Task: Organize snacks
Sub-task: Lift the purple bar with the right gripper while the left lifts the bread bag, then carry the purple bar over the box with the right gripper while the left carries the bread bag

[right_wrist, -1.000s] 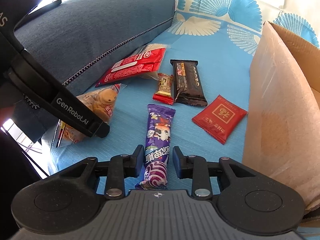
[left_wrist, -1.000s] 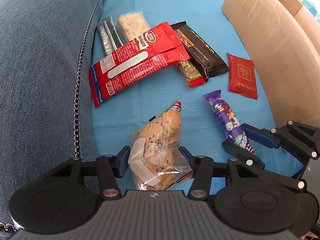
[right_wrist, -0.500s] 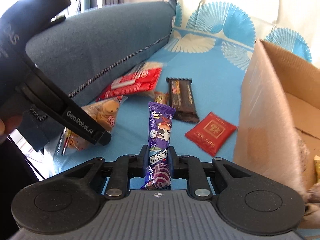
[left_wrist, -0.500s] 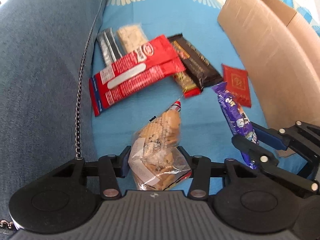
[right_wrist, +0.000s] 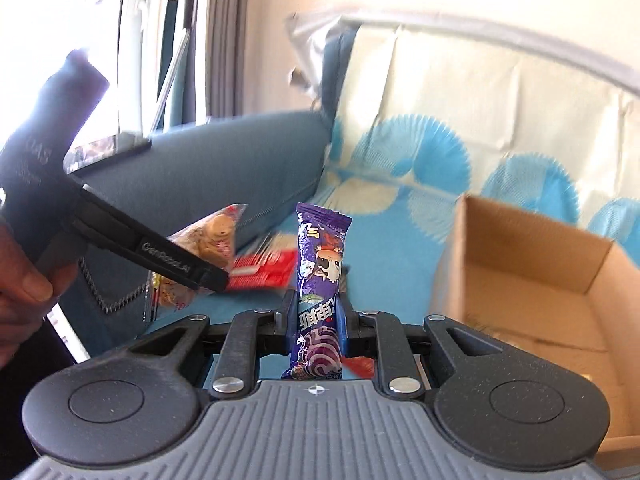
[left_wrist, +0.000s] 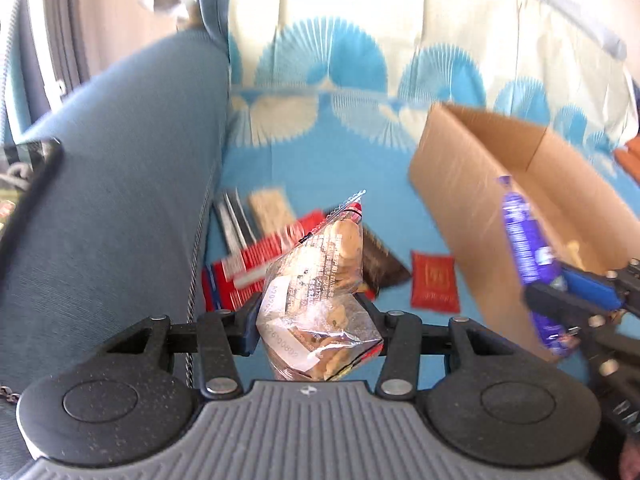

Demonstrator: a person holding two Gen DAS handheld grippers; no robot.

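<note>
Cookie bag [left_wrist: 320,292] clamped in left tongs [left_wrist: 316,320], purple snack bar [right_wrist: 318,292] in right tongs [right_wrist: 317,316]

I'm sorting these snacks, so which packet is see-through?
The clear biscuit bag, clamped in the left hand-held gripper: its biscuits show through. The purple snack bar in the right hand-held gripper is opaque.

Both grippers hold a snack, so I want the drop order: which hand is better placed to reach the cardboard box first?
Likely the right gripper: its purple snack bar is beside the cardboard box, while the left gripper with the cookie bag sits farther off.
</note>
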